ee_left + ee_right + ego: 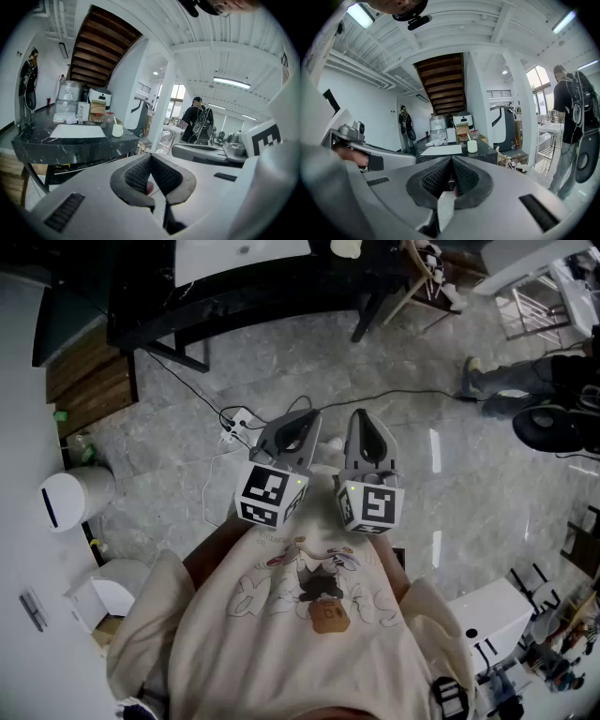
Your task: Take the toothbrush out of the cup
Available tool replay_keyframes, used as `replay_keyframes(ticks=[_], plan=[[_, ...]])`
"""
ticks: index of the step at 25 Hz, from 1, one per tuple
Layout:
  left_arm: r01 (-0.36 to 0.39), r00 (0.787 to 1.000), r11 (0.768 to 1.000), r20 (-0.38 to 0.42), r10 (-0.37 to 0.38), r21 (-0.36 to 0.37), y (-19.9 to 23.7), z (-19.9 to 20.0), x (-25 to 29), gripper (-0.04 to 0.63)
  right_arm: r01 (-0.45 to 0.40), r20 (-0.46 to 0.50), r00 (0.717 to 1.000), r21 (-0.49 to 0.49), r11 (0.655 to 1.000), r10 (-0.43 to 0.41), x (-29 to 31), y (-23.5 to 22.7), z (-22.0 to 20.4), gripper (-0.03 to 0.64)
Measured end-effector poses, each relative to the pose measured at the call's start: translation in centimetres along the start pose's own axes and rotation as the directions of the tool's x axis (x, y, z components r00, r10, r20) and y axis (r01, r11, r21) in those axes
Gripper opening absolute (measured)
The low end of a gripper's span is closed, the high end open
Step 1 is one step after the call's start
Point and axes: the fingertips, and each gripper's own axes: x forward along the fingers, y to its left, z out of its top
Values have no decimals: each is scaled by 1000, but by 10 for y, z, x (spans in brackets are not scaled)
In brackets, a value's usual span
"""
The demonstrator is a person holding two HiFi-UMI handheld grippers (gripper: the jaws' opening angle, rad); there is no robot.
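Note:
A small white cup (117,131) stands on the near right corner of a black marble table (70,145), with the toothbrush (115,122) sticking up out of it. The right gripper view shows the same cup (472,146) and toothbrush (468,137) far off. In the head view the cup (345,247) sits at the top edge. My left gripper (302,418) and right gripper (364,418) are held side by side near my chest, well short of the table. Both are shut with nothing between the jaws.
A white mat (77,131), a clear water jug (68,98) and boxes lie on the table. A power strip (234,425) with cables sits on the floor ahead. White bins (75,495) stand at left. A person (572,117) stands at right.

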Motion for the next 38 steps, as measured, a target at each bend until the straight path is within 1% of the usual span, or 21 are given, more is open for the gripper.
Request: replay_keyframes(ticks=[8,13,17,21,28,32,38], plan=[[-5,1000,1000,-12,5,5,-6,1,13,8,-10,-3,1000,-2,1000,10,4,-13,2,18],[-27,1000,1000,-6,27,14,-6,6,20,8,-18,9,1000,13,1000,18,8,-19,4,20],[-34,999,999,-1,34,17,-10,13,30,8,-22,31,999,30,999,21,8,-31,10,20],[-33,999,999,9,33,27,-21,21,42,8,-28,30,999,51,998,27,7,-47,10,20],[-56,998,998,7,56,13,-30,23,59,8,-39,27,999,50,998,38,3,-74,10,20],[-74,997,997,16,74,4,-41,18,69,8,-55,27,998,38,998,54,-1,-90,6,20],[-97,995,995,24,97,0,-50,18,77,8,-87,21,996,36,996,86,-2,-100,1,20]])
